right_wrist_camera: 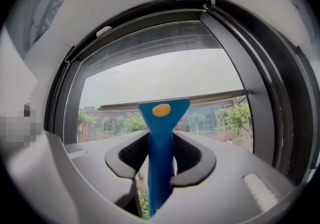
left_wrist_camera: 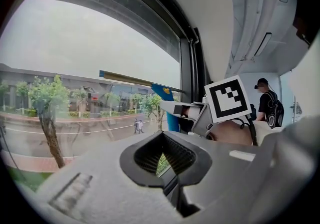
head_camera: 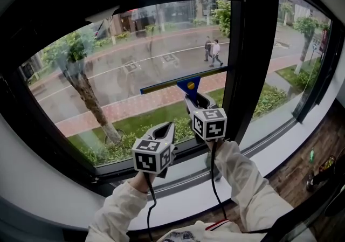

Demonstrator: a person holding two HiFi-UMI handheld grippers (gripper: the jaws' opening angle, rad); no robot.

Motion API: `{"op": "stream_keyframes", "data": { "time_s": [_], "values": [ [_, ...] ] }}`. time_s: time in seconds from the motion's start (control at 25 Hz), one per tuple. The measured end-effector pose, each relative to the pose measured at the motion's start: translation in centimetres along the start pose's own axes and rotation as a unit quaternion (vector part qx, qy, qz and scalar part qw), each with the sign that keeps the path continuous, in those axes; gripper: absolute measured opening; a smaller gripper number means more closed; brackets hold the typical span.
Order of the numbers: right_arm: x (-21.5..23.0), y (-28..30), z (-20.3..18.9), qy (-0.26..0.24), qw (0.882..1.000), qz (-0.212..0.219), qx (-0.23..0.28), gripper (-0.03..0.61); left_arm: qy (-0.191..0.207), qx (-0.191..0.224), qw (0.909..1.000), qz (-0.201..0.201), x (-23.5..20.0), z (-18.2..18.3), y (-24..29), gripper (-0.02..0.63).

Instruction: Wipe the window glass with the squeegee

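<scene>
Right tool (head_camera: 192, 101) is clamped on the blue handle of the squeegee (head_camera: 190, 84); in the right gripper view the handle (right_wrist_camera: 161, 118) stands upright between the two pads, gripped on both sides, with a yellow oval spot near its top. The blade runs across the window glass (head_camera: 135, 63) at about mid-height of the pane, in its right half, tilted slightly up to the right, with its right end at the dark vertical frame post (head_camera: 242, 57). The blade looks to be against the glass, but contact can't be confirmed. Left tool (head_camera: 166, 128) is held lower and to the left of the right one, near the sill (head_camera: 253, 149), apart from the squeegee. Its jaws are together with nothing between them (left_wrist_camera: 162, 155); only greenery shows through the notch in the pads. From the left gripper view the squeegee (left_wrist_camera: 162, 96) and the right tool's marker cube sit up and to the right. Both arms are in light sleeves. Outside there is a tree (head_camera: 81, 79), a lawn strip, a brick path and two pedestrians (head_camera: 212, 50) on the road. A person (left_wrist_camera: 267, 103) in dark clothes stands in the room behind.
</scene>
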State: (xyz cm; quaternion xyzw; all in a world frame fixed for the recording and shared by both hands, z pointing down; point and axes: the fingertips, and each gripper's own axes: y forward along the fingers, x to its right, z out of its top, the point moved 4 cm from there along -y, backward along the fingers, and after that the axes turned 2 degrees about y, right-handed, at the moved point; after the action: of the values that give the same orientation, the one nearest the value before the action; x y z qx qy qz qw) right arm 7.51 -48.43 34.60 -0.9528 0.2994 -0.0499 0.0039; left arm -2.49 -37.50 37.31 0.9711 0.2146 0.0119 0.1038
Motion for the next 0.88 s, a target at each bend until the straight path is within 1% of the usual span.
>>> {"op": "stream_keyframes", "data": {
  "time_s": [0.28, 0.88],
  "values": [
    [0.2, -0.1, -3.0, 0.001, 1.0, -0.004, -0.02, 0.14, -0.01, -0.018, 0.9998, 0.005, -0.6, -2.1, 0.2, 0.002],
    [0.9, -0.1, -10.8, -0.005, 0.997, -0.017, -0.08, 0.146, -0.031, -0.063, 0.9976, 0.0, -0.9, -7.6, 1.9, 0.002]
  ]
}}
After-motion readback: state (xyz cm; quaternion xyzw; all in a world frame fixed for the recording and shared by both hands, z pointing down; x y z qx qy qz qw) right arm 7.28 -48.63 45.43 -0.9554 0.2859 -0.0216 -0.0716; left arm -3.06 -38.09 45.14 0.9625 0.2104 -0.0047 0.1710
